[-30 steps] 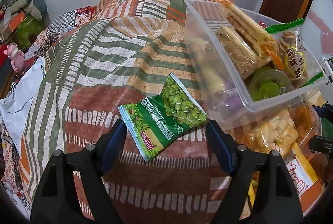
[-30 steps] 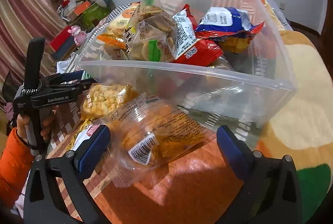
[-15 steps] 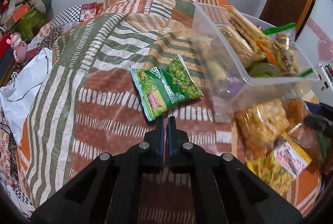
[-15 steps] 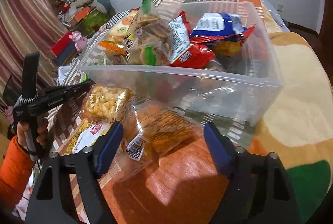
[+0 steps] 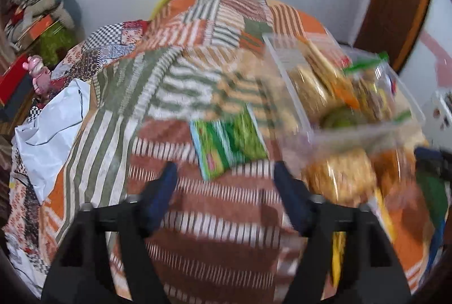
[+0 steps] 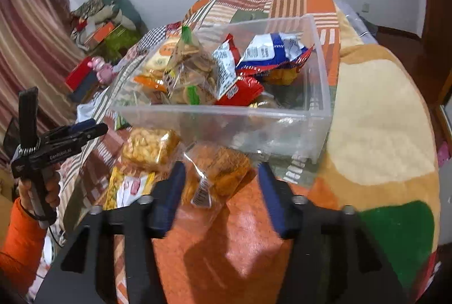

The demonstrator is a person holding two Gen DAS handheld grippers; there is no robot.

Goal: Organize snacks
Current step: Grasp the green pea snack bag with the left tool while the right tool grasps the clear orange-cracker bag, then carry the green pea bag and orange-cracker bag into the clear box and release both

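A clear plastic bin (image 6: 316, 95) full of snack packets stands on the patchwork bed cover; it also shows in the left wrist view (image 5: 285, 72). A green pea packet (image 5: 226, 145) lies flat just ahead of my open, empty left gripper (image 5: 224, 179). A clear bag of orange snacks (image 6: 223, 171) lies between the open fingers of my right gripper (image 6: 219, 177), in front of the bin; whether the fingers touch it is unclear. A yellow puffed-snack bag (image 6: 149, 148) and a yellow-white packet (image 6: 127, 188) lie to its left. The left wrist view is motion-blurred.
The left gripper and the orange-sleeved hand holding it (image 6: 36, 162) show at the right wrist view's left edge. A white cloth (image 5: 48, 120) lies at the bed's left side. Clutter and a pink toy (image 5: 38, 72) sit beyond. A wooden door (image 5: 395, 1) is at right.
My left gripper shut half a second ago and has opened again, pulled back from the pea packet. My right gripper's fingers have narrowed around the orange snack bag.
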